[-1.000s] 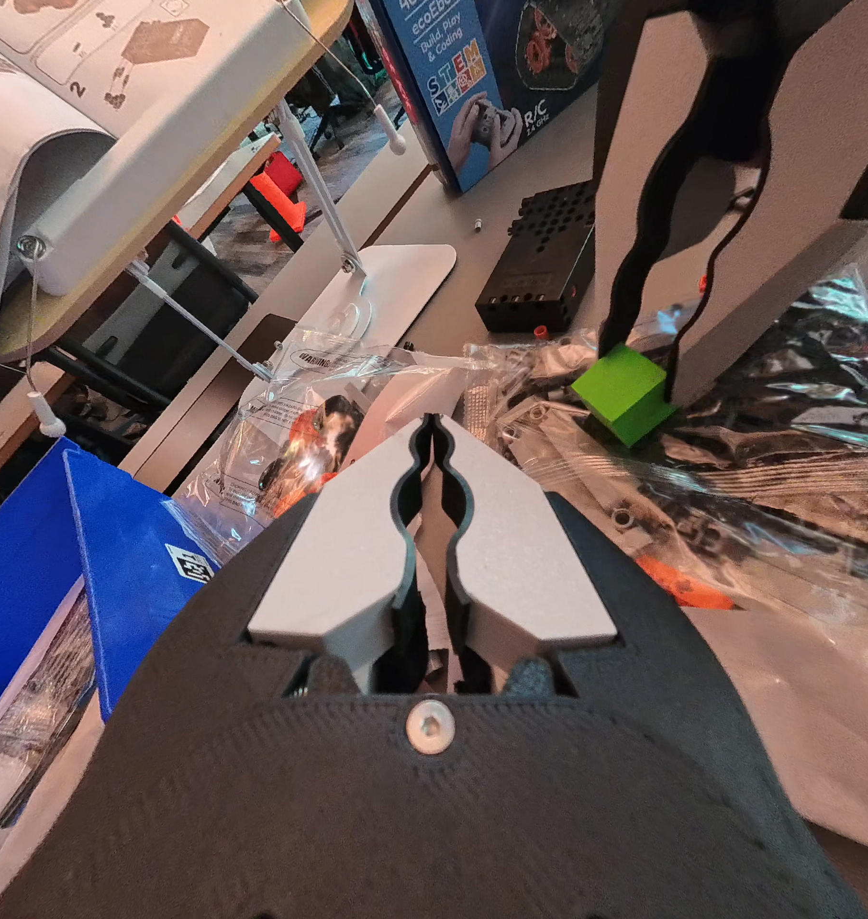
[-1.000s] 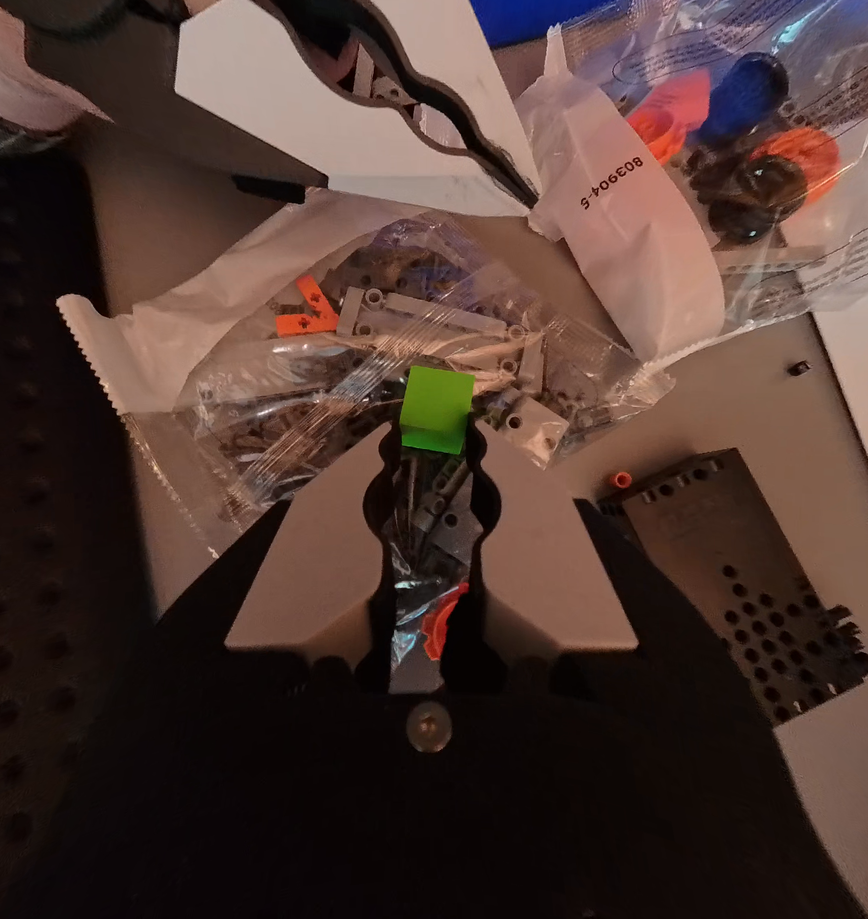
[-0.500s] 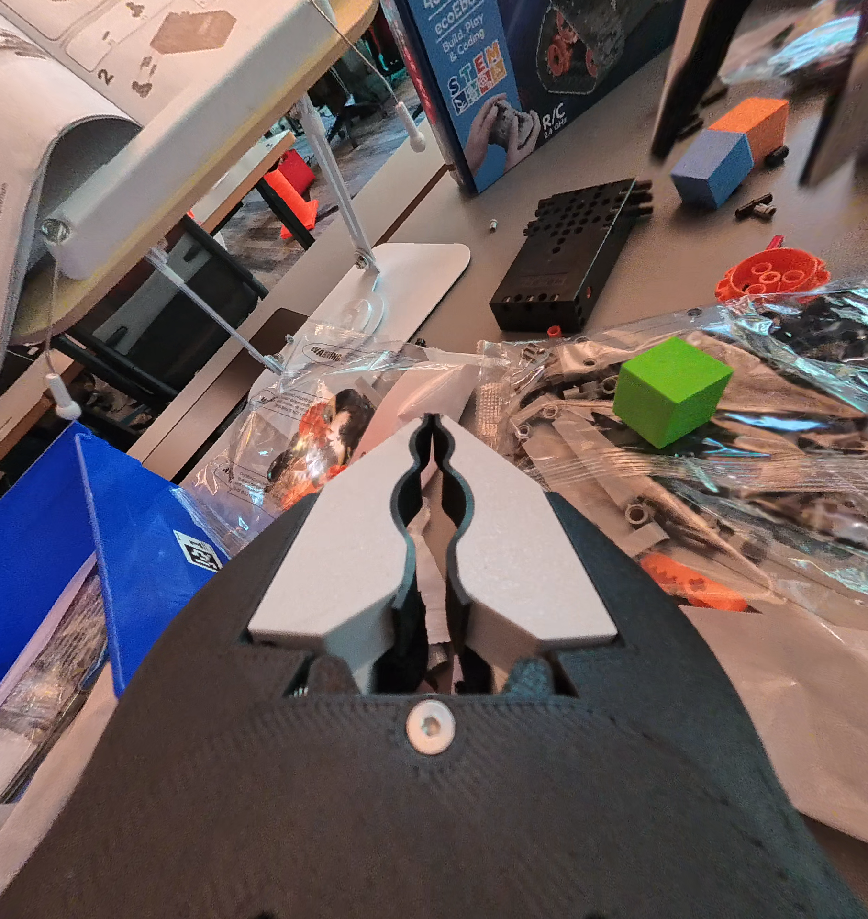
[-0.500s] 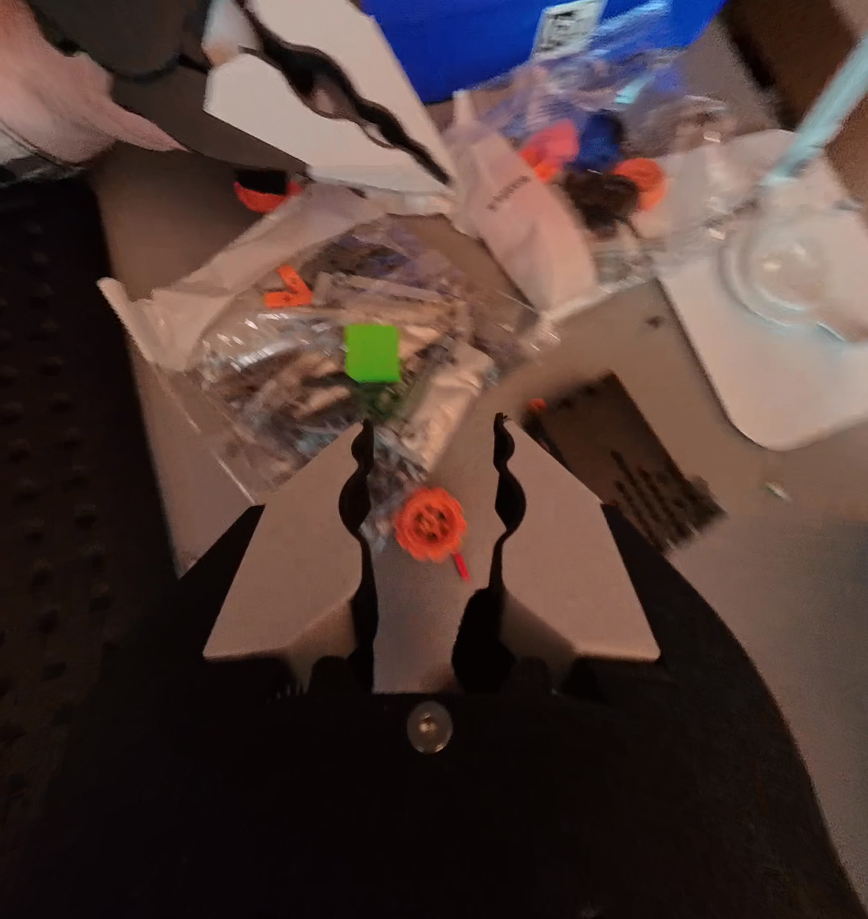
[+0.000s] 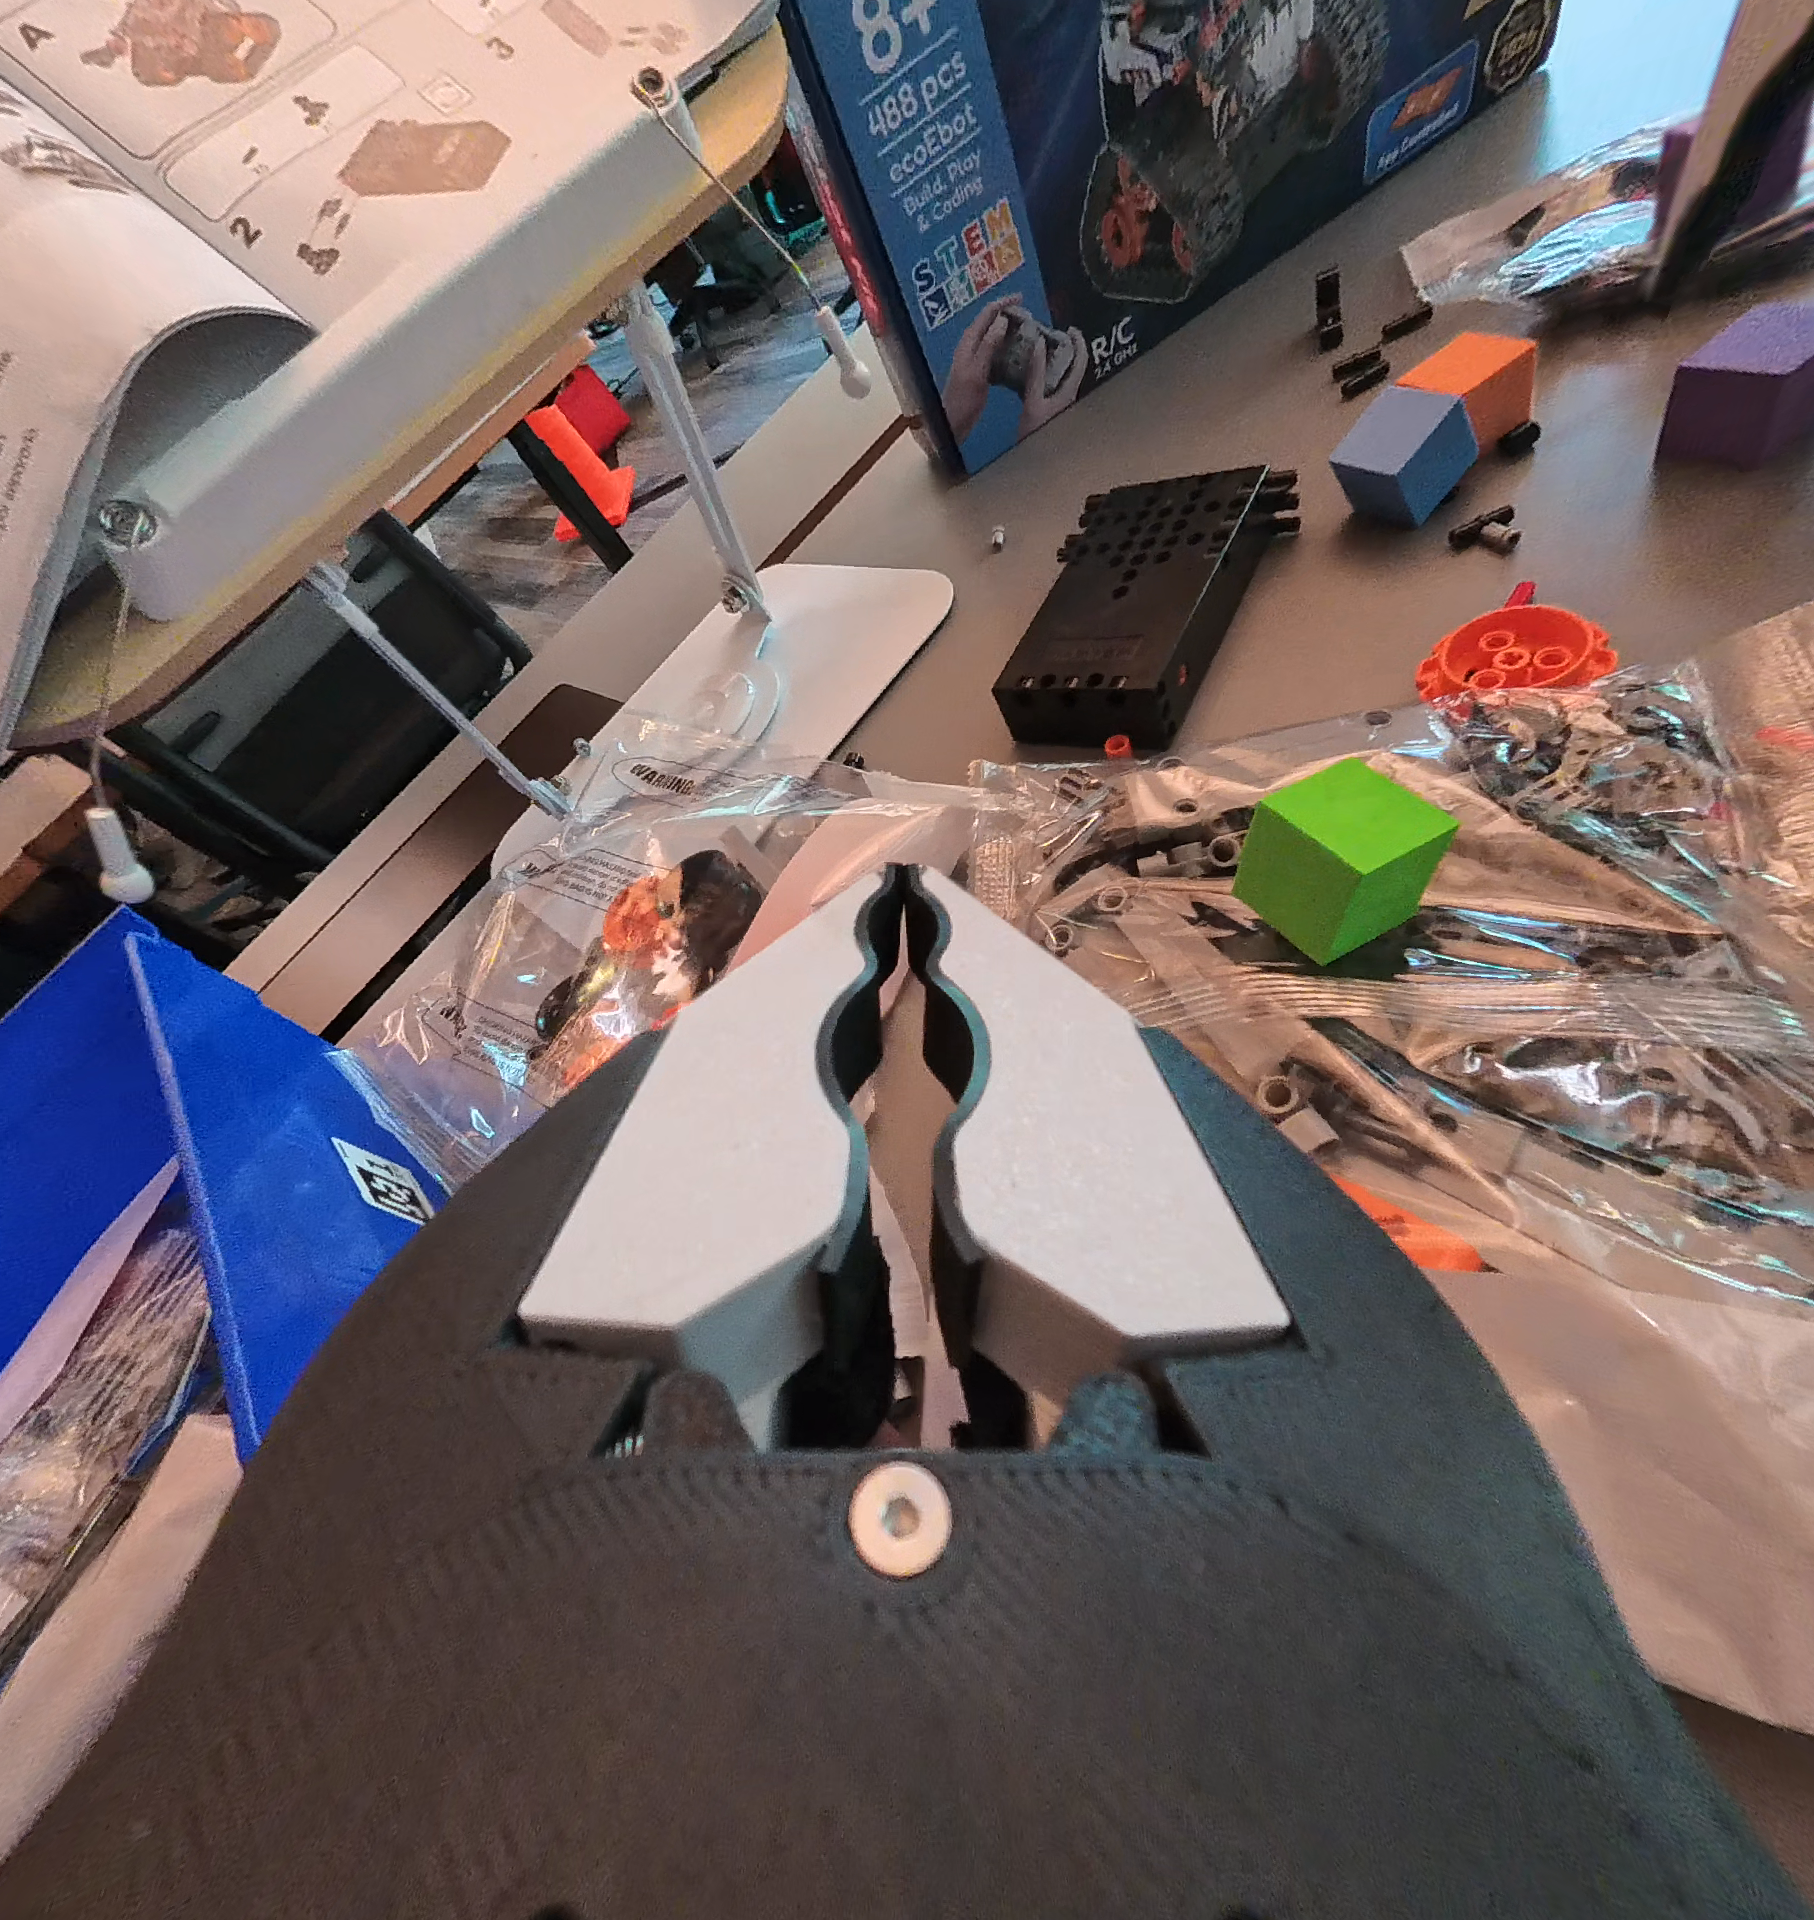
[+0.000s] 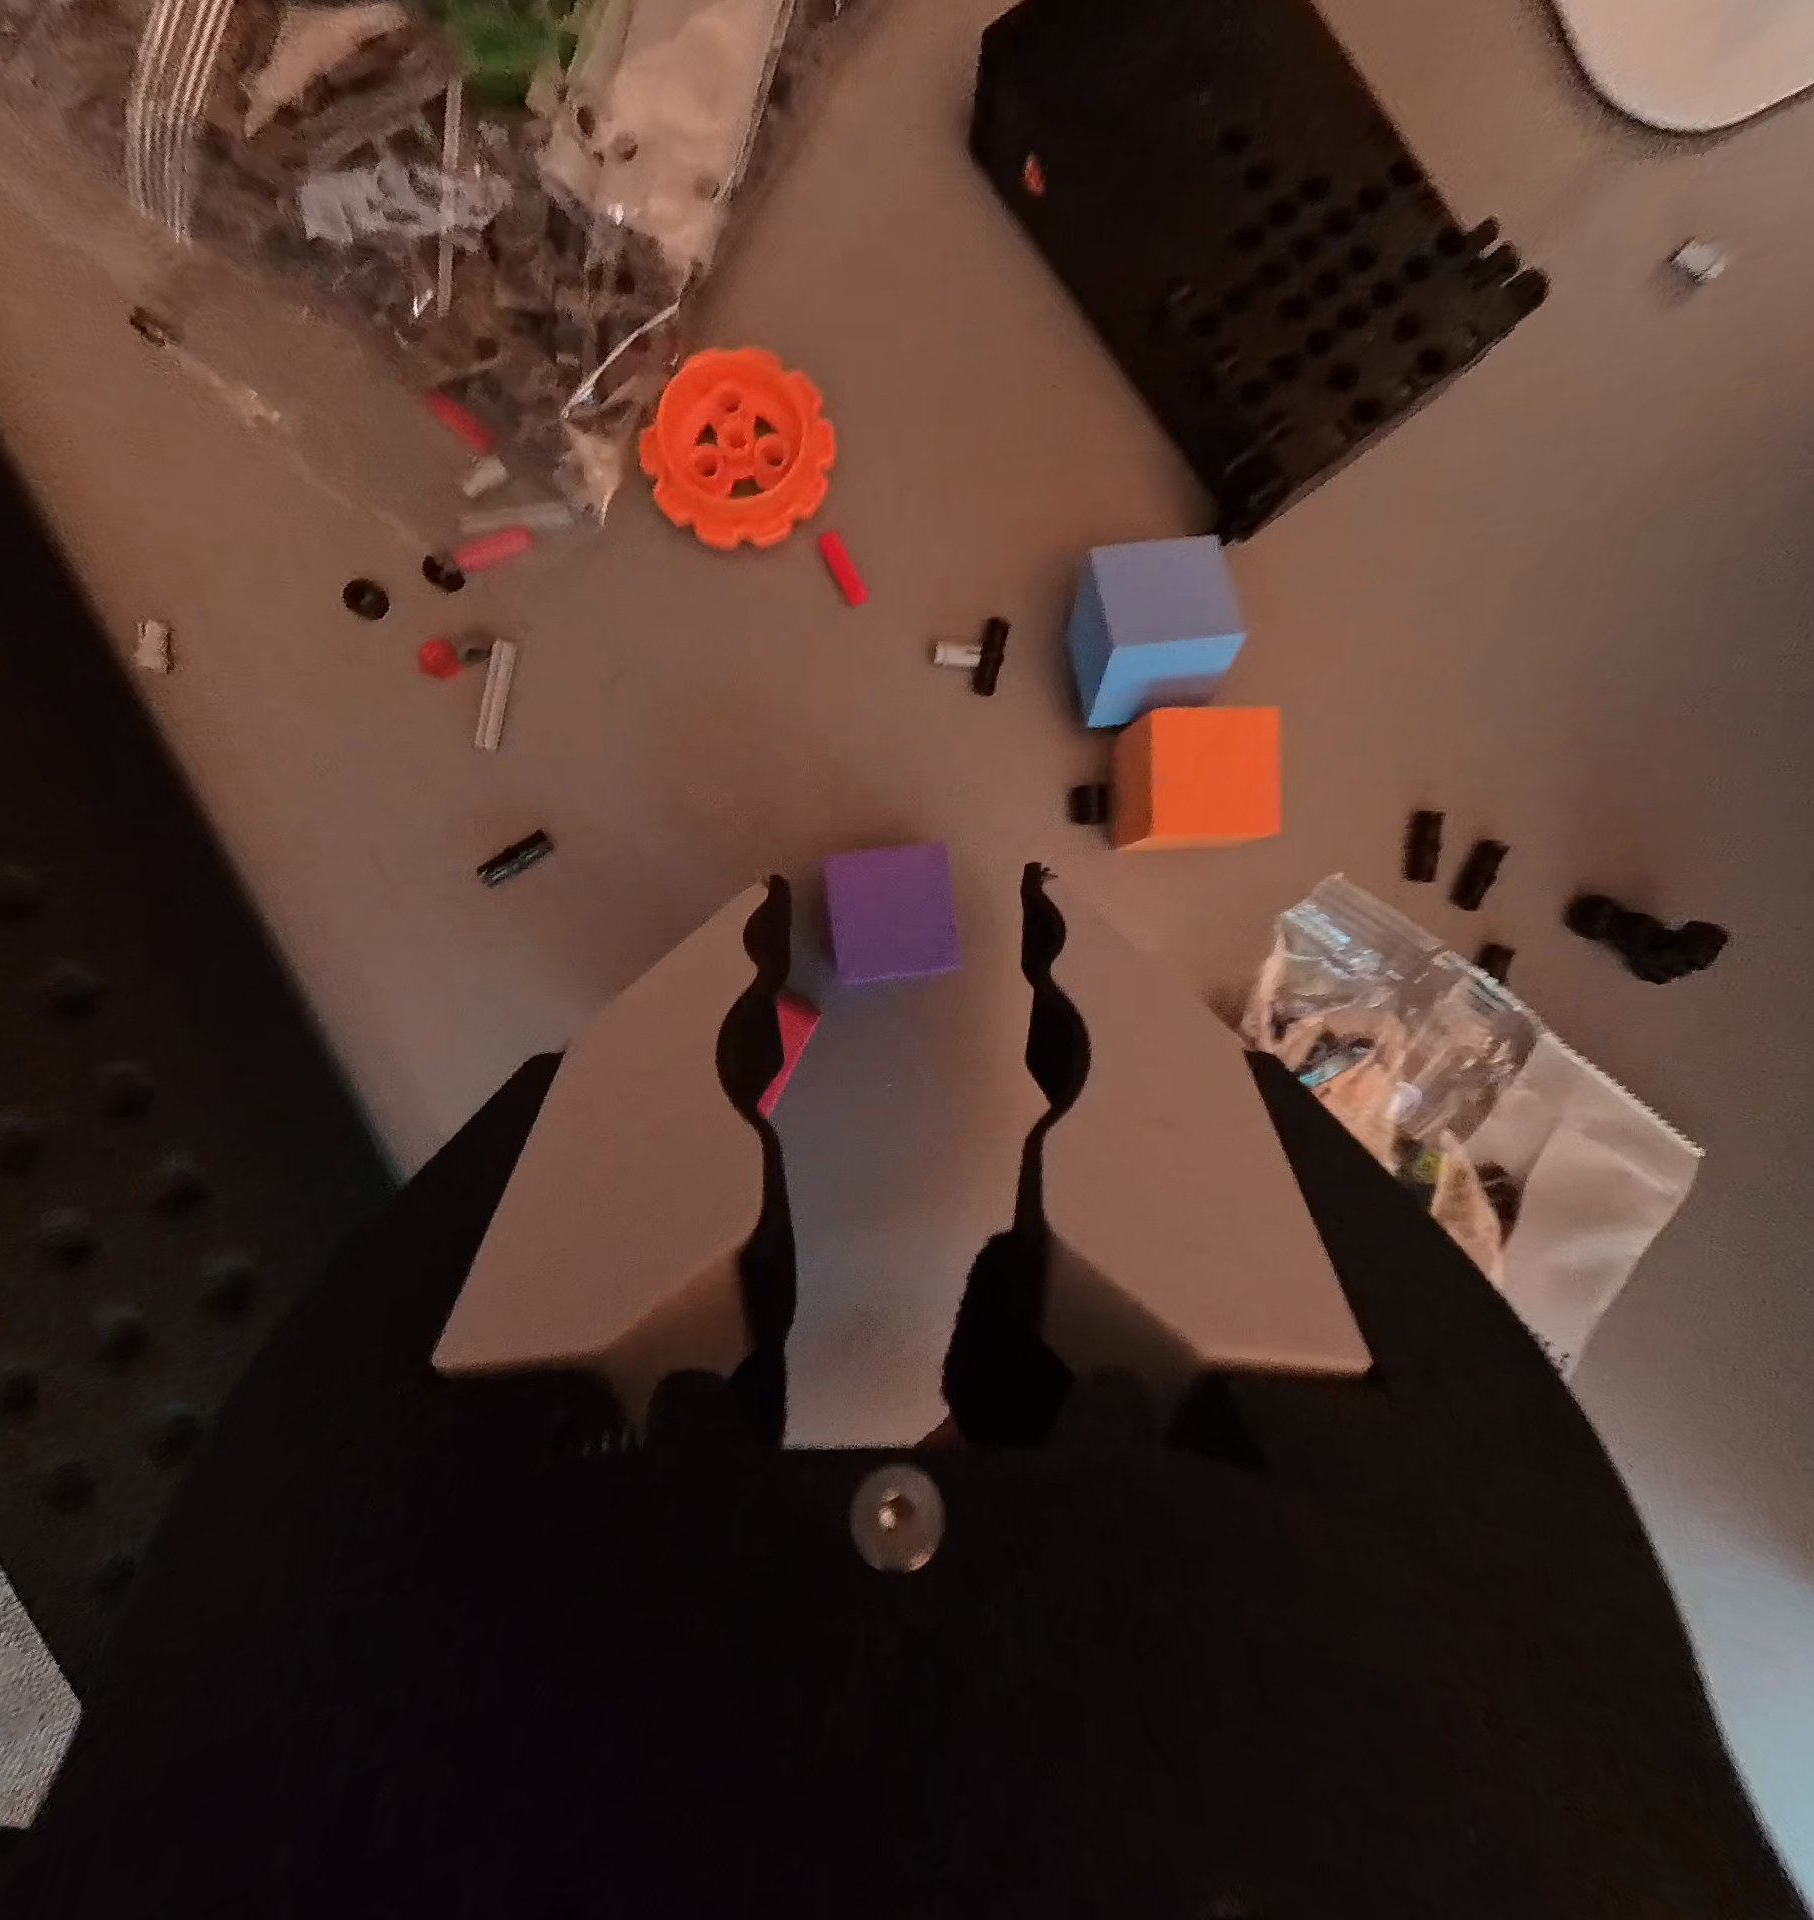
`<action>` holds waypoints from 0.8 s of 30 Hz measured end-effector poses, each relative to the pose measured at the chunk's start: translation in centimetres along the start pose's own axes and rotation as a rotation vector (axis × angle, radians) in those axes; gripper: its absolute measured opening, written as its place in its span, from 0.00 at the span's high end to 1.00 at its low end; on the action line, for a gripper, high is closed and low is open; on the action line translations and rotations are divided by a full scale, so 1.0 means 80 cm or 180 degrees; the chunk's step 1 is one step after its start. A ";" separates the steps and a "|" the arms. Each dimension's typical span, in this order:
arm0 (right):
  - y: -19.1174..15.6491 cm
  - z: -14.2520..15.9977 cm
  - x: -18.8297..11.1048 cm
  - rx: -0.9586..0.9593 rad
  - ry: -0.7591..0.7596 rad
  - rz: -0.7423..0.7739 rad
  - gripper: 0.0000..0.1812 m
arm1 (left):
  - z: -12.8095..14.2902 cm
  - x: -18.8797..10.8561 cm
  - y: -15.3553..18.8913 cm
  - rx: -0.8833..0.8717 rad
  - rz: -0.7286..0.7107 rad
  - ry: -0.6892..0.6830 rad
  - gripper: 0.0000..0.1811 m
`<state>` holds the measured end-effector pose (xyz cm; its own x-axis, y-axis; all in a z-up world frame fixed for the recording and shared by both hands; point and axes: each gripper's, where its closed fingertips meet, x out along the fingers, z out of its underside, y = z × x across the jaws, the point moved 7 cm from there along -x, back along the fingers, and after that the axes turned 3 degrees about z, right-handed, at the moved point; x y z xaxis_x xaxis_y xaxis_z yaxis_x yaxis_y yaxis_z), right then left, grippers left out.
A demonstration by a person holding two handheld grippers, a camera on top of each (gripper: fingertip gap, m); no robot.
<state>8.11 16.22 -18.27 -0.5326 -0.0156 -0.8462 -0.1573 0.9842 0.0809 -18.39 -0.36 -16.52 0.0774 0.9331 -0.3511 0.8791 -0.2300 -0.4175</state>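
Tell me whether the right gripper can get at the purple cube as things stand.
Probably yes. The right gripper is open above the table, and the purple cube sits between its fingertips with nothing over it. A pink piece lies close by the left finger.

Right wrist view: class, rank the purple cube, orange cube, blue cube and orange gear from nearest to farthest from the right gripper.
1. Purple cube, between the right gripper's open fingertips.
2. Orange cube, ahead to the right.
3. Blue cube, just beyond the orange cube.
4. Orange gear, farthest, ahead to the left beside a plastic bag.
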 end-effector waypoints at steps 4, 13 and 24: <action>-0.006 0.010 0.018 -0.0002 -0.0181 -0.0030 0.86 | 0.001 0.004 0.004 0.0044 0.0049 -0.0043 1.00; -0.035 -0.076 -0.013 -0.0272 0.0471 -0.0038 0.86 | -0.002 0.004 0.029 0.0186 0.0554 -0.0054 1.00; -0.083 -0.162 0.073 -0.0422 0.0571 -0.0407 0.86 | 0.010 0.017 0.069 0.0559 0.1077 -0.0422 1.00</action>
<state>-4.74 7.29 -16.96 -0.6385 -0.1811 -0.7480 -0.3343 0.9407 0.0576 -13.78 -0.62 -19.96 0.2773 0.7556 -0.5935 0.7197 -0.5726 -0.3927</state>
